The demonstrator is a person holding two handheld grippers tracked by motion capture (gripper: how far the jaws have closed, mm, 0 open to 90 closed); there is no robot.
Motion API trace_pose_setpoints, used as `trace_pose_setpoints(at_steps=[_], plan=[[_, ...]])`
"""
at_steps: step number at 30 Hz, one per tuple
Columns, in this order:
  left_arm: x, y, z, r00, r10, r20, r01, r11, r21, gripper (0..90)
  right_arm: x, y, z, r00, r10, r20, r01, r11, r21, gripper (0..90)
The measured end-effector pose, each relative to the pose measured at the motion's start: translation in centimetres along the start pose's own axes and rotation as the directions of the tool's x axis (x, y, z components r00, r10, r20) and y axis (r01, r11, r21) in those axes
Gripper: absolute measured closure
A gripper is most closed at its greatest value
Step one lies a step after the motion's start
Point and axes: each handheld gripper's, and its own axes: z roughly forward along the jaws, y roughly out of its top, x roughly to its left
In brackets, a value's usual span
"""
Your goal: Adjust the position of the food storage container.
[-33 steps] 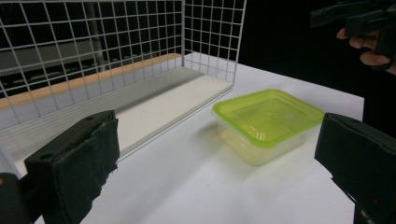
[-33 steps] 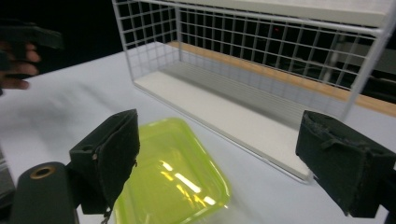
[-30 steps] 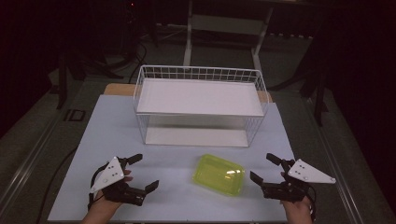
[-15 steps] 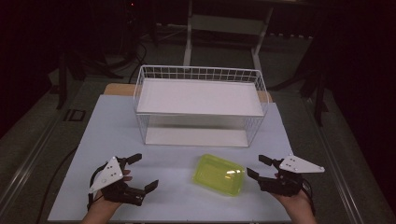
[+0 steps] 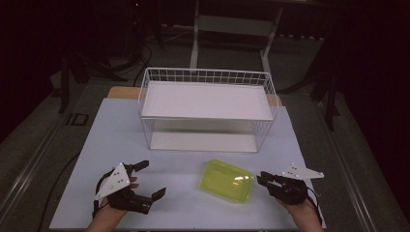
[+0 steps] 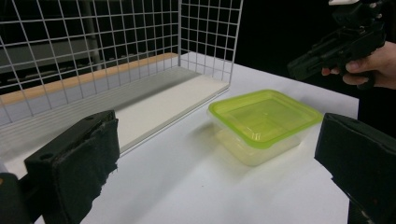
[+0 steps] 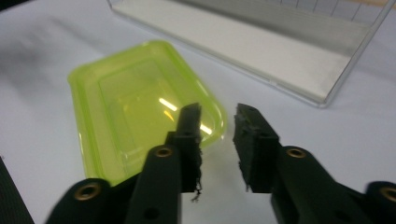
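Note:
A yellow-green clear plastic container (image 5: 227, 181) lies upside down on the white table, in front of the wire basket. My right gripper (image 5: 261, 179) sits just right of it, low over the table, pointing at its near corner. Its jaws have just been closing to a narrow gap. In the right gripper view (image 7: 217, 116) the container's corner rim (image 7: 219, 128) shows in that gap, and the pads do not press on it. My left gripper (image 5: 153, 179) rests open at the table's front left, well clear of the container (image 6: 264, 116), with nothing between its jaws.
A white wire basket (image 5: 208, 77) with a white board as its floor stands at the back middle of the table (image 5: 121, 130). Bare table surface lies between the basket and the container. The table's front edge runs close behind both hands.
The right gripper has moved left and down to the container's right corner, and its jaws have narrowed from wide open to a small gap. The left gripper has stayed put.

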Motion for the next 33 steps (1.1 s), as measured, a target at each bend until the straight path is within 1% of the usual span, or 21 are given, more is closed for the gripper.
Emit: trace_pose_setpoints(at_steps=[1,3,5,10,15,16,18,19,20,21,24,26,30,31,33], plan=[[0.0,0.0,0.1,1.0,0.0,0.002,0.0,1.0,0.005,0.4,0.0,-0.2,0.1,1.0,-0.001,0.007,0.001,1.0,0.009,75.7],[0.0,-0.1,0.1,1.0,0.001,0.002,-0.001,1.0,0.009,0.4,-0.1,-0.6,0.5,1.0,0.003,0.005,-0.003,1.0,0.026,83.2],[-0.1,-0.1,0.2,1.0,0.003,0.002,-0.003,0.9999,0.012,0.4,-0.2,-0.9,0.8,0.9998,0.002,0.019,-0.002,0.999,0.039,89.2],[-0.1,-0.1,0.2,1.0,0.004,0.002,-0.004,0.9999,0.015,0.4,-0.1,-1.5,1.3,0.9997,-0.008,0.023,0.006,0.997,0.079,90.0],[-0.1,-0.2,0.3,1.0,0.007,0.003,-0.007,0.9997,0.021,0.4,0.1,-1.7,1.6,0.9998,-0.017,-0.005,0.017,0.997,0.071,90.0],[-0.1,-0.2,0.3,1.0,0.01,0.001,-0.01,0.9997,0.021,0.4,0.1,-1.7,1.9,0.9997,-0.022,-0.011,0.023,0.996,0.081,90.0],[-0.1,-0.2,0.3,1.0,0.009,0.003,-0.009,0.9998,0.019,0.4,0.1,-1.7,2.1,0.9997,-0.018,-0.016,0.019,0.997,0.08,90.0],[-0.1,-0.2,0.3,1.0,0.01,0.003,-0.01,0.9998,0.019,0.4,0.1,-1.7,2.2,0.9996,-0.021,-0.018,0.022,0.996,0.082,90.0],[-0.1,-0.1,0.2,1.0,0.009,0.003,-0.009,0.9998,0.018,0.4,0.1,-1.5,2.5,0.9991,-0.037,-0.023,0.038,0.995,0.087,90.0],[-0.1,-0.1,0.2,1.0,0.009,0.003,-0.009,0.9998,0.017,0.4,0.1,-1.5,2.5,0.9991,-0.037,-0.023,0.038,0.995,0.087,90.0],[-0.1,-0.2,0.2,1.0,0.006,0.003,-0.006,0.9999,0.016,0.4,0.3,-1.2,2.7,0.9982,-0.058,-0.014,0.059,0.995,0.084,90.0],[-0.1,-0.2,0.2,1.0,0.002,0.002,-0.002,0.9999,0.016,0.4,0.2,-0.9,2.8,0.9982,-0.06,-0.01,0.06,0.995,0.085,90.0],[-0.1,-0.2,0.3,1.0,-0.004,0.005,0.004,0.9998,0.02,0.4,0.0,-0.5,3.3,0.9982,-0.056,-0.02,0.058,0.995,0.076,90.0],[-0.1,-0.1,0.4,1.0,-0.006,0.006,0.006,0.9998,0.019,0.4,0.0,-0.4,3.5,0.9975,-0.067,-0.023,0.068,0.995,0.077,90.0],[-0.2,-0.1,0.5,0.9999,-0.007,0.01,0.007,0.9998,0.017,0.4,0.0,-0.2,3.8,0.9972,-0.071,-0.024,0.073,0.994,0.078,90.0]])
